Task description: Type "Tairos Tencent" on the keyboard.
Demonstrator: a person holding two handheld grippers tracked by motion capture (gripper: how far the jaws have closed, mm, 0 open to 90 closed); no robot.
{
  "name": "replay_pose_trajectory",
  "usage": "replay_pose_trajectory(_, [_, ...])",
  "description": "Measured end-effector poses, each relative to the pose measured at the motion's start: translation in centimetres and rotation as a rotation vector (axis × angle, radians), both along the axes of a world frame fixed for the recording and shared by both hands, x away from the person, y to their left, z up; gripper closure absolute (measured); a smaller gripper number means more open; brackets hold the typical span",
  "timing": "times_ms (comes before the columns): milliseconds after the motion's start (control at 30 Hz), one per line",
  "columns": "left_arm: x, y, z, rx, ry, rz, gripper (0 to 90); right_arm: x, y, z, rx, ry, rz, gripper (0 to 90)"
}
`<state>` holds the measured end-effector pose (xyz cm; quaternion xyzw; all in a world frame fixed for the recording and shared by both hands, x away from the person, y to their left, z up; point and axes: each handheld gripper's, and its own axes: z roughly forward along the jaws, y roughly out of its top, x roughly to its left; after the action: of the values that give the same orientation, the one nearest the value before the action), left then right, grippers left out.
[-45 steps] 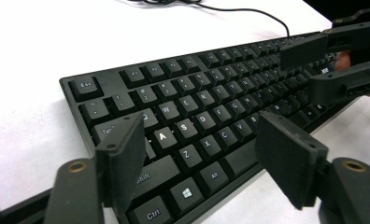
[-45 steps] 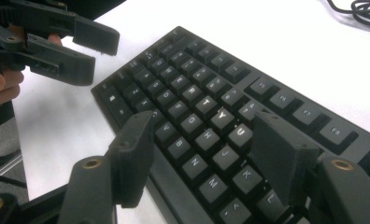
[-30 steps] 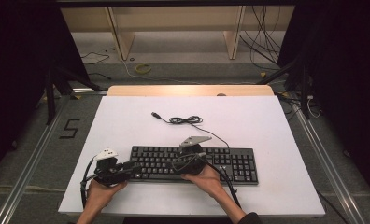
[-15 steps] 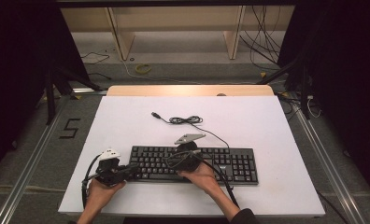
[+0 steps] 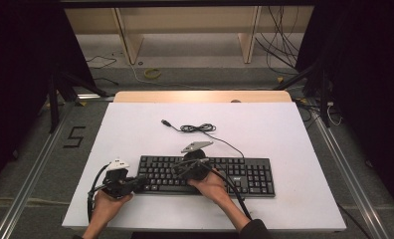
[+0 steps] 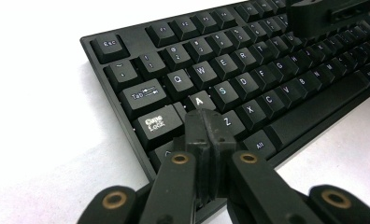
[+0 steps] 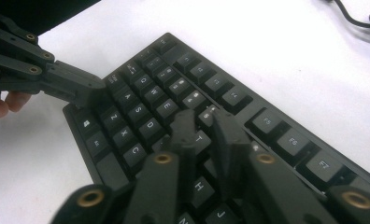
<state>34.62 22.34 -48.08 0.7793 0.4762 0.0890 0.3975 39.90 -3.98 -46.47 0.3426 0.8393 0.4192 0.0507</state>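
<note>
At six o'clock on the white worktop [image 5: 284, 129] lies the black keyboard [image 5: 245, 177]. The left gripper [image 6: 205, 122] hangs over its nine o'clock end by the A key, jaws pressed together on nothing. The right gripper [image 7: 202, 122] sits over the middle keys – its jaws have just been closing, a narrow gap left, nothing between them. A cable [image 5: 197, 128] coils at twelve.

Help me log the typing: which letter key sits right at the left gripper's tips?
The A key: the left gripper has its shut tips just below it, while S, Q and Z lie off to the sides.
</note>
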Motion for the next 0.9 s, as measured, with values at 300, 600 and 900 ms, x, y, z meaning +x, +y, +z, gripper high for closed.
replay_pose_trajectory(300, [0.0,0.0,0.0,0.001,0.002,-0.003,89.1,0.4,0.8,-0.5,-0.025,0.014,0.002,90.0])
replay_pose_trajectory(600, [0.0,0.0,0.0,0.001,0.003,-0.004,89.1,0.6,1.3,-0.9,-0.039,0.022,0.001,90.0])
replay_pose_trajectory(900, [0.1,0.0,-0.1,0.003,0.006,-0.004,89.1,0.8,1.6,-1.2,-0.051,0.029,-0.001,90.0])
